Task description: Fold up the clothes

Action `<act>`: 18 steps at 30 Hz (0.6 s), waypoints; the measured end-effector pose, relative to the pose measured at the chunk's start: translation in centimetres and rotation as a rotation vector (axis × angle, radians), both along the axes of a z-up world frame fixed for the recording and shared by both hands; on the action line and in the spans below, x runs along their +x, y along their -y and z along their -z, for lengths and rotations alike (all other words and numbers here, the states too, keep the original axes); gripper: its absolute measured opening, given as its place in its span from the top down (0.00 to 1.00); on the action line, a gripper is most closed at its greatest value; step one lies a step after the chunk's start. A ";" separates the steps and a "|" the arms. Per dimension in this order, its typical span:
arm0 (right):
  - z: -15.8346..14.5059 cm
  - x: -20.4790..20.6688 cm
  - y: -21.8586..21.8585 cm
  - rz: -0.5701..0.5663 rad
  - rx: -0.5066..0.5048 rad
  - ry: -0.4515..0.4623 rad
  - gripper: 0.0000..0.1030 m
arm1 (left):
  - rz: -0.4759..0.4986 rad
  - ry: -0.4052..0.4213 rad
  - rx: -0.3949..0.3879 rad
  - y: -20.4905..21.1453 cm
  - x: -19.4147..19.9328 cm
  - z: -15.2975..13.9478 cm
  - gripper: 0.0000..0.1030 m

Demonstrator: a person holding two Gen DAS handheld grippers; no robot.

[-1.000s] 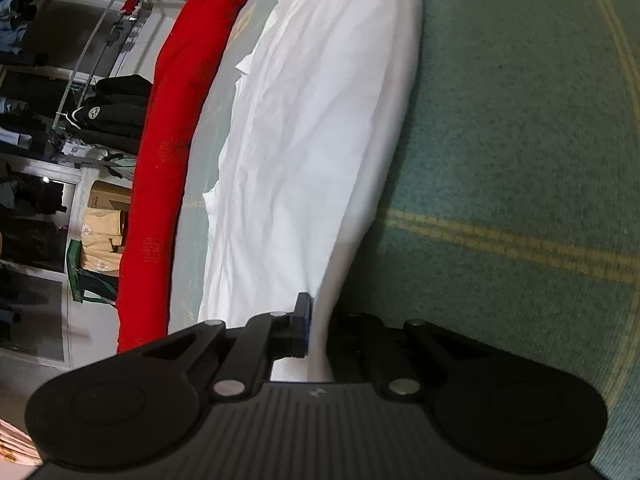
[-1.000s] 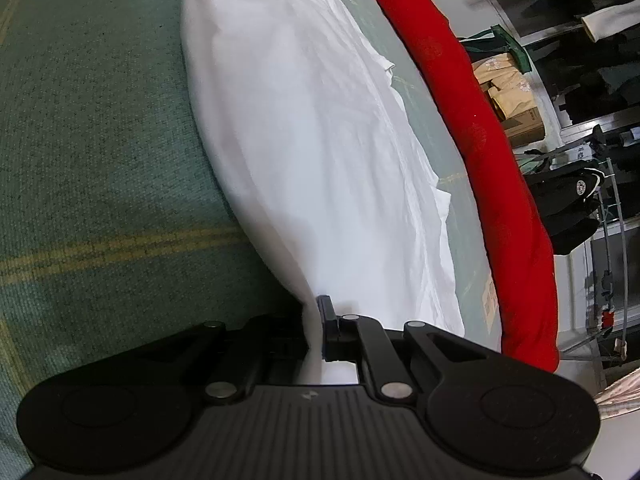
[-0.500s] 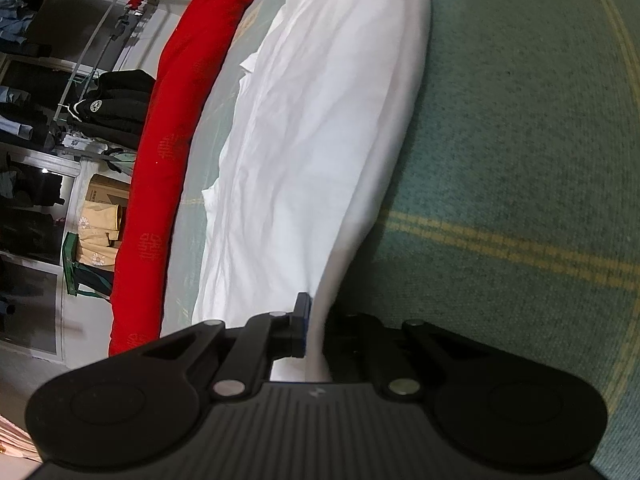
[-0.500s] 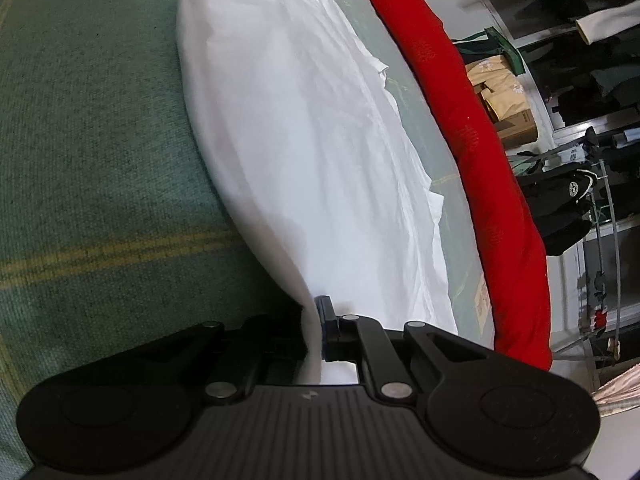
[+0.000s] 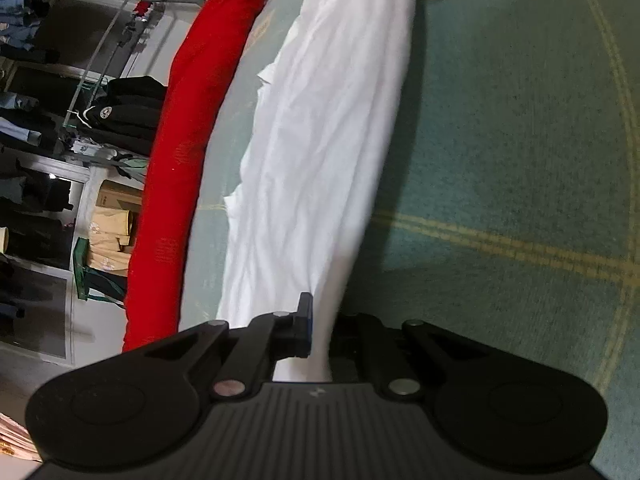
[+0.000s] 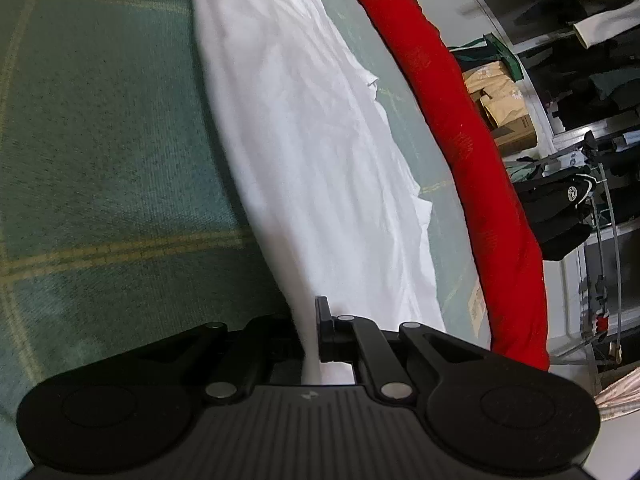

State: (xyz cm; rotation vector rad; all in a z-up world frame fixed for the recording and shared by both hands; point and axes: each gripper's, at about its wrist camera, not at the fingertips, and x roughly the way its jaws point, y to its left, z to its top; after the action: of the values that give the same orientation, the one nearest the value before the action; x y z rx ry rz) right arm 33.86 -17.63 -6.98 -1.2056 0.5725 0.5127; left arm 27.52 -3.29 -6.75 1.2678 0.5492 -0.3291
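**White garment pinched at both ends over the green plaid cover**

Beyond the white garment point(image 5: 320, 152), on the far side from the grippers, a long red bolster point(image 5: 188, 168) is lying along the edge of the green plaid cover point(image 5: 520, 140). Past it, shelves with dark clothes point(image 5: 124, 112) and cardboard boxes point(image 5: 116, 216) are showing. Nothing is lying between the grippers and the cloth.

The left gripper point(image 5: 320, 332) is clamping one end of the garment, its jaws closed narrow on the fabric. The right gripper point(image 6: 310, 332) is doing the same at the other end, its tip showing far ahead in the left wrist view. The garment is stretching away from each gripper as a long, wrinkled white band. Its nearer edge is lifting off the cover and casting a shadow; its farther side, toward the bolster, is lying rumpled with ragged corners on the cover.
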 end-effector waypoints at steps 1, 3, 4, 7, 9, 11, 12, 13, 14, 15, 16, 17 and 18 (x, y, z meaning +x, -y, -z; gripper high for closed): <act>-0.3 -0.1 0.1 0.001 0.008 -0.004 0.95 | 0.002 -0.001 0.000 0.0 -0.2 -0.3 1.00; -1.1 -0.5 0.3 0.003 0.028 -0.014 0.95 | 0.009 -0.006 0.004 0.0 -0.8 -0.7 1.00; -1.4 -0.6 0.4 0.003 0.036 -0.020 0.95 | 0.015 -0.008 0.009 0.0 -1.3 -0.9 1.00; -2.1 -1.9 0.5 -0.003 0.051 -0.052 0.95 | 0.027 -0.022 0.022 -0.1 -3.0 -1.1 1.00; -2.5 -3.2 0.6 -0.015 0.047 -0.074 0.95 | 0.032 -0.037 0.023 -0.3 -4.7 -1.3 1.00; -2.9 -4.6 0.6 -0.024 0.043 -0.095 0.95 | 0.041 -0.056 0.021 -0.4 -6.4 -1.6 1.00; -3.1 -5.3 0.7 -0.026 0.042 -0.107 0.95 | 0.045 -0.068 0.017 -0.5 -7.5 -1.7 1.00; -3.3 -6.0 0.7 -0.028 0.042 -0.119 0.95 | 0.051 -0.075 0.018 -0.5 -8.5 -1.9 1.00; -3.5 -6.7 0.8 -0.031 0.039 -0.127 0.95 | 0.062 -0.077 0.025 -0.6 -9.6 -2.1 1.00; -3.8 -7.5 0.8 -0.032 0.037 -0.132 0.95 | 0.068 -0.081 0.028 -0.6 -10.5 -2.2 1.00; -4.0 -8.3 0.9 -0.030 0.040 -0.139 0.95 | 0.073 -0.085 0.030 -0.7 -11.3 -2.4 1.00; -4.2 -9.1 0.9 -0.028 0.044 -0.146 0.95 | 0.077 -0.091 0.029 -0.8 -12.2 -2.6 1.00; -4.4 -9.9 1.0 -0.026 0.048 -0.153 0.95 | 0.078 -0.093 0.027 -0.9 -12.9 -2.7 1.00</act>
State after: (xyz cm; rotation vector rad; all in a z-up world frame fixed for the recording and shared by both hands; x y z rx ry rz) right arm 23.92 -18.63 -2.60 -1.1358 0.6719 0.6418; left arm 14.64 -2.43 -4.03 1.3072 0.5854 -0.4488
